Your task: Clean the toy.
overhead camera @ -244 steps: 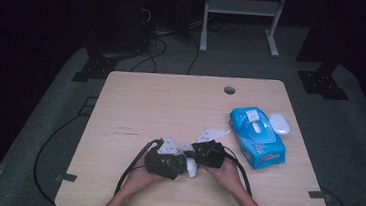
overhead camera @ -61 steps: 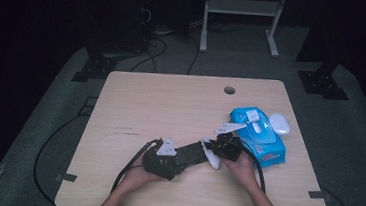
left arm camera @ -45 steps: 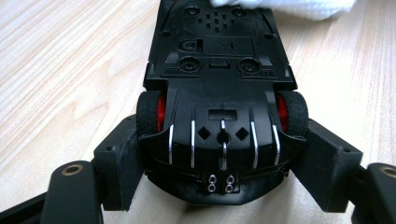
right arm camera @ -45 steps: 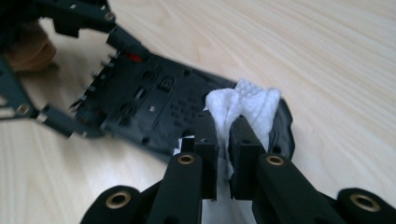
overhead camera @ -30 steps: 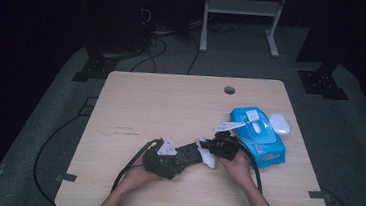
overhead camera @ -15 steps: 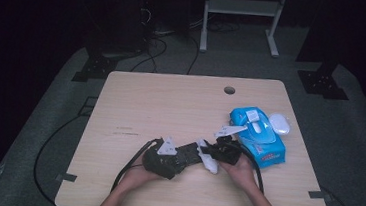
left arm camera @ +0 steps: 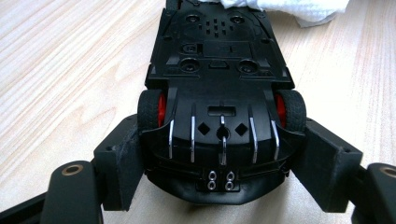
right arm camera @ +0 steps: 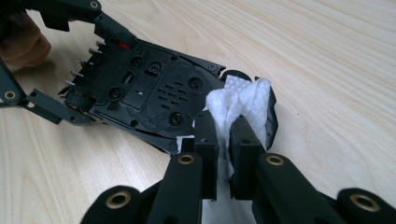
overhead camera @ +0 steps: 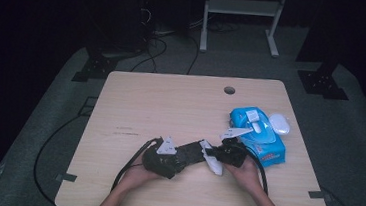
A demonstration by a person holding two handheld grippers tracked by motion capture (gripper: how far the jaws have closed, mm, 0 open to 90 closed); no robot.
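Two tongs at work, left tongs pinching upturned toy car, right tongs pinching white tissue, blue tissue pack nearby.

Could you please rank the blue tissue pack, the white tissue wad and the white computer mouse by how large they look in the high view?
1. Blue tissue pack, clearly the largest.
2. White tissue wad and white computer mouse look about alike; the wad is partly covered by the right gripper, so I won't rank them.

My right gripper, pinching the white tissue, now sits back from the blue tissue pack and presses the wad against the front end of the upturned toy car.
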